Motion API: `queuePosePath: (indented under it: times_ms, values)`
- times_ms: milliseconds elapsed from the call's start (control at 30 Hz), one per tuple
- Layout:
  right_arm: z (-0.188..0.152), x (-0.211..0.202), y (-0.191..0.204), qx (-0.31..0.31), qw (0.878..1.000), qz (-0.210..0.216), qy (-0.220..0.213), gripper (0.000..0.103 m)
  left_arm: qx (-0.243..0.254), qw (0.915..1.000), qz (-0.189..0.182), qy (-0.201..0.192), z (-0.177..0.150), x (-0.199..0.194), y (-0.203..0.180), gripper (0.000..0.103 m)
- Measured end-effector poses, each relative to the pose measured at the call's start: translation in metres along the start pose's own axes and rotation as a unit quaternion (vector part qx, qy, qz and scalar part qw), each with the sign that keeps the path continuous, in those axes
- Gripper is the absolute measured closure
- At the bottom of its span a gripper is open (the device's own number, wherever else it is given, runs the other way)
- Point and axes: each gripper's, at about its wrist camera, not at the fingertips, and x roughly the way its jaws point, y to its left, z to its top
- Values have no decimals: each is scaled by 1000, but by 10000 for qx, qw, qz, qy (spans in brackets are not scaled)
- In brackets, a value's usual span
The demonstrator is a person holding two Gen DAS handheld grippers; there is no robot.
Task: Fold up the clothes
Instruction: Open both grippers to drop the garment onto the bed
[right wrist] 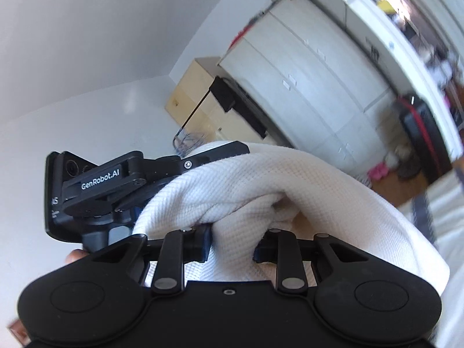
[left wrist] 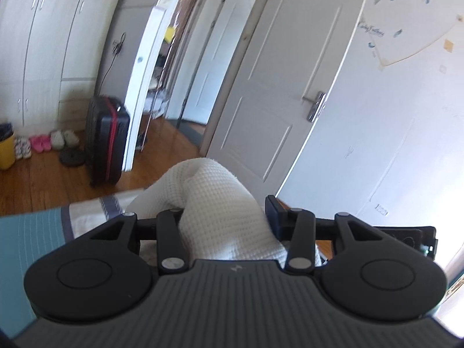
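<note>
The room fills most of both views: a white wardrobe (left wrist: 43, 43) with tall doors along the far wall, a white panelled door (left wrist: 278, 87) standing ajar on a hallway, and a wooden floor (left wrist: 43, 179) below them. The nearest surface is a bed, of which a teal cover (left wrist: 26, 237) and a grey-and-white striped edge show at the lower left of the left wrist view. Against the wardrobe's end stands a black suitcase (left wrist: 107, 139) with a red stripe, and beside it a row of shoes (left wrist: 43, 142) and a yellow bin (left wrist: 6, 150) sit on the floor. The task's thing, a white waffle-knit garment (left wrist: 214, 208), is lifted clear of the bed and hangs bunched between the two grippers. The left gripper (left wrist: 229, 211) has a thick fold of it between its fingers, jaws set at a middling width and closed on the cloth, which rises in a hump ahead of them. In the right wrist view the same garment (right wrist: 261, 191) drapes in a broad roll over the right gripper (right wrist: 232, 240), whose blue-padded fingers pinch a gathered wad at a fairly narrow width. The left gripper (right wrist: 220, 150) shows there too, just beyond the cloth at the left.
</note>
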Motion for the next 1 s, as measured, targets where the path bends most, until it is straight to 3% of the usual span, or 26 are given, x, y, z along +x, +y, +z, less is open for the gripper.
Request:
queuePosePath:
  times_ms: [100, 200, 267, 300, 333, 367, 467, 500, 567, 600, 700, 767, 867, 1000]
  values:
    - [13, -13, 20, -586, 9972, -436, -187, 73, 81, 9995, -176, -247, 10, -1, -9, 62]
    - [18, -19, 38, -1322, 9869, -823, -417, 73, 224, 9978, -56, -619, 9, -4, -15, 57]
    - [15, -11, 31, -1454, 9846, -894, -378, 70, 195, 9956, 428, -808, 1, -2, -9, 38]
    - [11, -2, 17, -1289, 9867, -969, -183, 58, 232, 9935, 804, -767, -7, 2, -3, 23]
    - [6, 7, 2, -1085, 9885, -1049, 41, 40, 322, 9893, 1274, -627, -21, 8, 7, 11]
    - [-3, 21, -20, -761, 9888, -1248, 316, 33, 426, 9821, 1775, -455, -38, 13, 19, 9]
    - [-53, 51, -90, 130, 9769, -1947, 875, 32, 852, 9506, 2972, 290, -100, 28, 60, 9]
    - [-72, 55, -109, 369, 9689, -2233, 1001, 31, 992, 9401, 3210, 569, -124, 31, 74, 10]
    - [-107, 56, -135, 688, 9578, -2612, 979, 31, 1078, 9339, 3264, 979, -174, 28, 100, 11]
    - [-121, 54, -144, 866, 9552, -2669, 942, 31, 997, 9368, 3173, 1087, -195, 25, 112, 11]
    - [-141, 54, -156, 1300, 9438, -2779, 1227, 31, 223, 9584, 2614, 1121, -240, 12, 141, 11]
    - [-143, 56, -146, 927, 9422, -2964, 1259, 31, -266, 9677, 2281, 1038, -261, 7, 156, 11]
    - [-149, 50, -133, 474, 9316, -3286, 1481, 28, -628, 9728, 2081, 804, -285, 7, 169, 11]
    - [-162, 49, -162, 1236, 9287, -3135, 1546, 26, -766, 9756, 1935, 701, -308, 16, 180, 11]
